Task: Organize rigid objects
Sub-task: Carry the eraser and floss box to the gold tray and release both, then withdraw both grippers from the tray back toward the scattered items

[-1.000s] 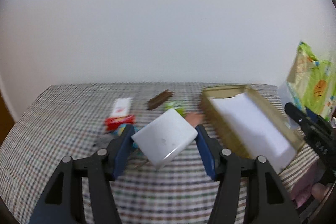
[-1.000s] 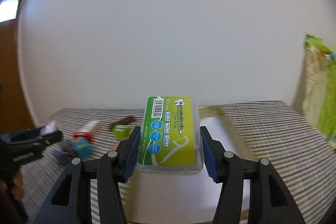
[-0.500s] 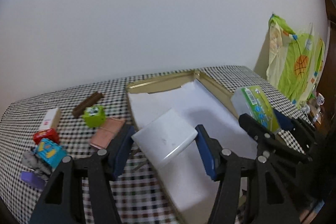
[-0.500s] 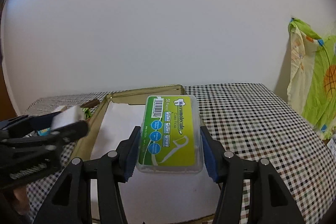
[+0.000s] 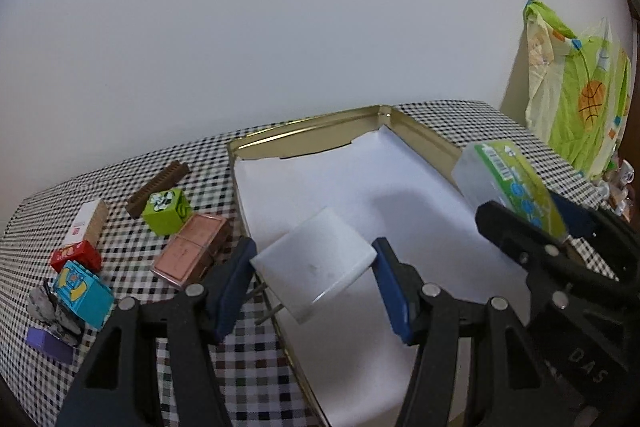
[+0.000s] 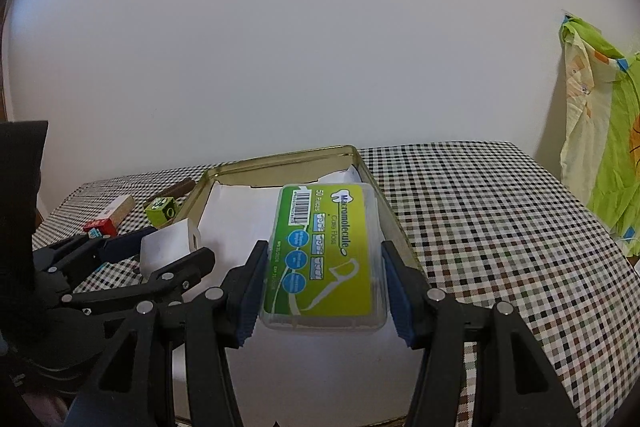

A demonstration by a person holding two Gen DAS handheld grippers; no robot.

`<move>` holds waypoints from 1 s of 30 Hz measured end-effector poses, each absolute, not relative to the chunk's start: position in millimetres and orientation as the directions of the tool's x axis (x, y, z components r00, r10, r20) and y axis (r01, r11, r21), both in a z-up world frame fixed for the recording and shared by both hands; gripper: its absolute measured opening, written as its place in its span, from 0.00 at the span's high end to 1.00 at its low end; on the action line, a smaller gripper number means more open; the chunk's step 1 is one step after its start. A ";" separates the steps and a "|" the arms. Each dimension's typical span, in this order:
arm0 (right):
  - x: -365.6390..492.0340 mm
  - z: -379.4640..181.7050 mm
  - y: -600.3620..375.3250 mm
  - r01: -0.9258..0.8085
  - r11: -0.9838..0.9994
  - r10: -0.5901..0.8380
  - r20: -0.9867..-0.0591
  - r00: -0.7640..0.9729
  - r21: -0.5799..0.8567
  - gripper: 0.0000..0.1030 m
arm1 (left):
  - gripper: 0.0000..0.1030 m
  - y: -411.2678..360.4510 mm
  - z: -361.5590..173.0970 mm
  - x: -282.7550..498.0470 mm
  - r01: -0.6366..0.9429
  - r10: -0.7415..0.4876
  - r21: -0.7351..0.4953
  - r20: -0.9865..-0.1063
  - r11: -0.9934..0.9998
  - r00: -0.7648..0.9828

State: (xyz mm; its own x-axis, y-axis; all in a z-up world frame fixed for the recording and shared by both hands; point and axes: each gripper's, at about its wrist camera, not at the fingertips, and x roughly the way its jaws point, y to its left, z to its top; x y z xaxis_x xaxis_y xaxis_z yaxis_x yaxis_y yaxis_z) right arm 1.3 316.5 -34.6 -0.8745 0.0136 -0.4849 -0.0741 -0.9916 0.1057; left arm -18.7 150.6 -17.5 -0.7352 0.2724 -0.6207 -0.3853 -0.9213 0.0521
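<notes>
- While the checked worktop (image 6: 500, 227) and the white-lined gold tray (image 5: 304, 131) fill both views, the earlier frames showed the tray off to the right and only partly seen; both tools have since swung over it, so placing looks close.
- The right gripper (image 6: 324, 287) has its fingers closed on the green dental floss box (image 6: 328, 251), held above the tray's near right part; it was short of the tray a second ago.
- The left gripper (image 5: 314, 281) is clamped on the white charger plug (image 5: 316, 267), prongs pointing near-left, hanging over the tray's left rim; its grip looks unchanged.
- Left on the worktop, well apart from the tray's inside, lie the pink case (image 5: 192, 251), green cube (image 5: 166, 209) and brown comb (image 5: 158, 189), not yet sorted.
</notes>
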 end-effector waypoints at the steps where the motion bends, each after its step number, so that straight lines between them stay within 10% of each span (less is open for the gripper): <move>1: -0.5 -32.3 318.1 -0.074 -0.992 0.014 -0.486 -0.874 0.105 0.44 | 0.42 150.6 -17.3 -18.4 -0.386 0.273 0.054 -0.617 -0.921 -0.738; 4: 2.1 -38.3 325.7 -0.086 -0.991 0.027 -0.483 -0.875 0.102 0.40 | 0.39 149.8 -18.3 -17.1 -0.381 0.266 0.068 -0.602 -0.922 -0.753; 9: 13.8 -34.8 329.0 -0.116 -0.986 0.057 -0.407 -0.911 0.121 0.22 | 0.02 141.8 -9.7 -11.7 -0.357 0.268 0.061 -0.548 -0.932 -0.793; 30: 69.3 -6.2 329.9 -0.427 -0.904 0.425 -0.059 -0.903 0.027 0.10 | 0.01 110.6 -6.3 -10.5 -0.249 0.189 0.076 -0.454 -0.965 -0.871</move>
